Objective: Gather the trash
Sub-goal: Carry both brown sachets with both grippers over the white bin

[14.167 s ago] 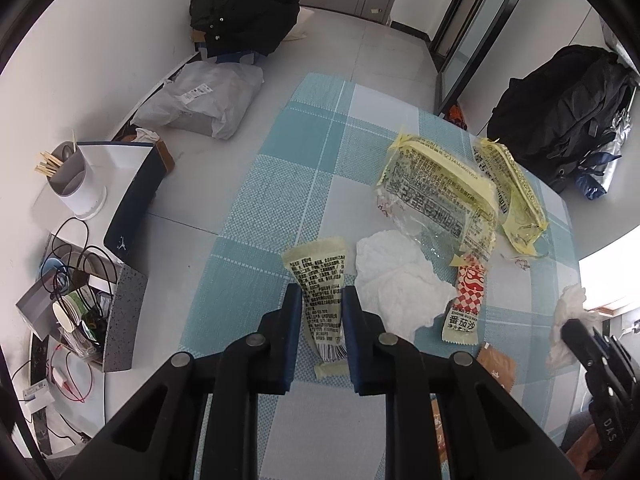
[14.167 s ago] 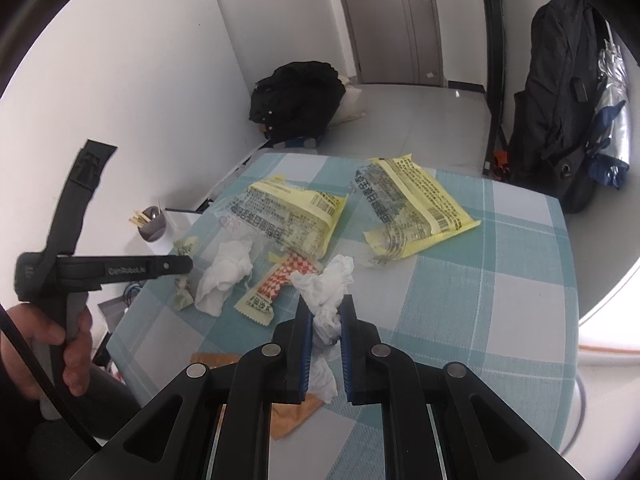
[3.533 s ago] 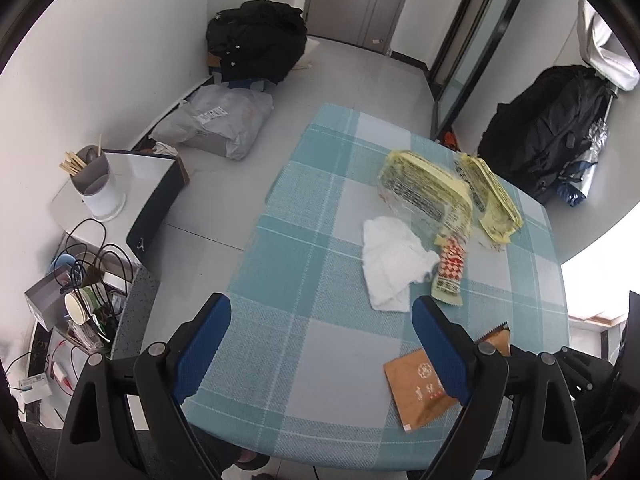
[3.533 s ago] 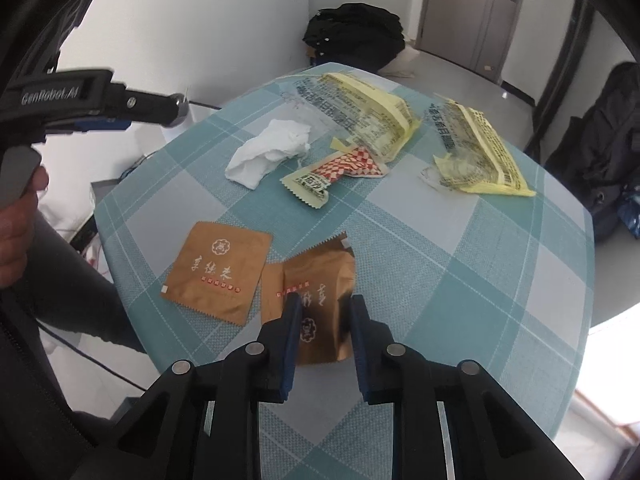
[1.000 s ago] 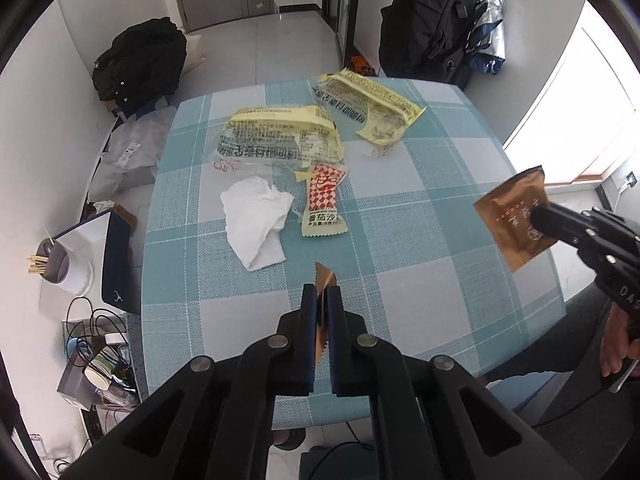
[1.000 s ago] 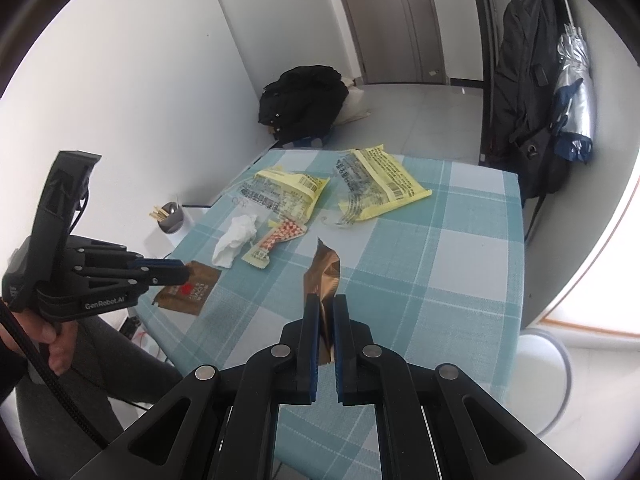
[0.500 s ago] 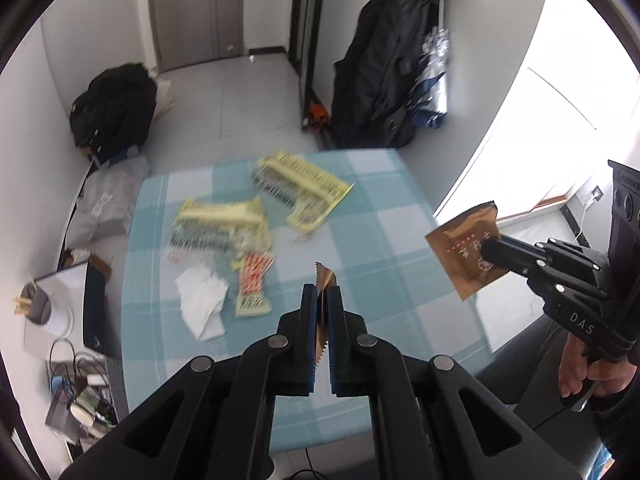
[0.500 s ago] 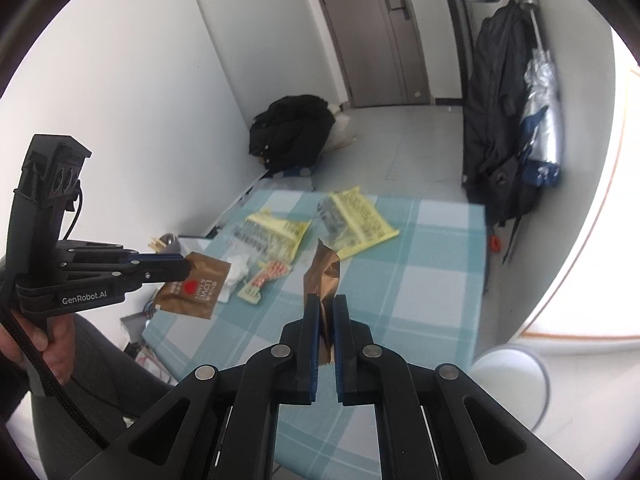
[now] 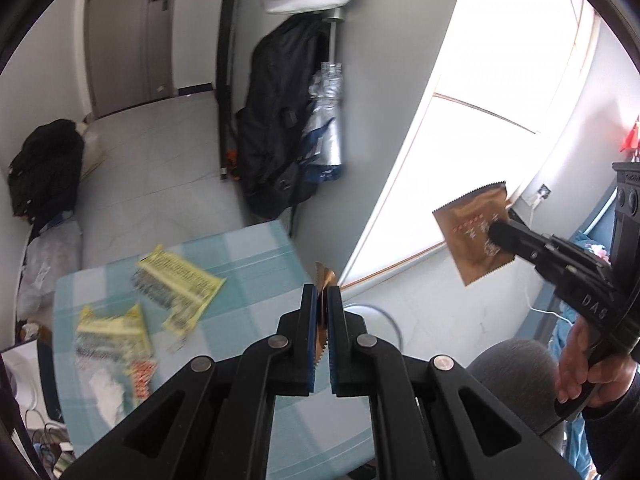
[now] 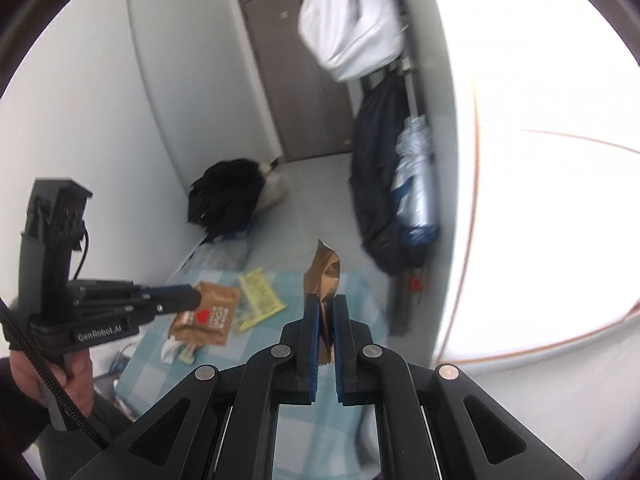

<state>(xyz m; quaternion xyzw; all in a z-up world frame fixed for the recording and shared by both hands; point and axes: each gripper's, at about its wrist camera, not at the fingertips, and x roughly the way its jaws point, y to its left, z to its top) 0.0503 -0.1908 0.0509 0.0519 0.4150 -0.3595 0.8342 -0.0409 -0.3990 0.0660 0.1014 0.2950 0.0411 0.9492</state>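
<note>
My left gripper (image 9: pixel 321 300) is shut on a brown foil packet (image 9: pixel 322 278), seen edge-on in the left wrist view, above the right edge of the teal checked table (image 9: pixel 248 248). My right gripper (image 10: pixel 325 308) is shut on a second, crumpled brown packet (image 10: pixel 323 270). In the right wrist view the left gripper (image 10: pixel 192 300) holds its flat packet (image 10: pixel 206 314) with a red heart, over the table. In the left wrist view the right gripper (image 9: pixel 500 232) holds its packet (image 9: pixel 474 236) out past the table. Two yellow wrappers (image 9: pixel 180 280), a red-white sachet (image 9: pixel 140 374) and a white tissue (image 9: pixel 106 388) lie on the table, blurred.
A black backpack (image 9: pixel 280 120) and a silver umbrella (image 9: pixel 324 128) hang by the wall beyond the table. A black bag (image 9: pixel 44 164) lies on the floor. A round white rim (image 9: pixel 384 316) shows on the floor beside the table. A bright window fills the right.
Both grippers have risen and swung right, away from the table's middle toward the window side, each with its brown packet. The table litter has slid to the lower left.
</note>
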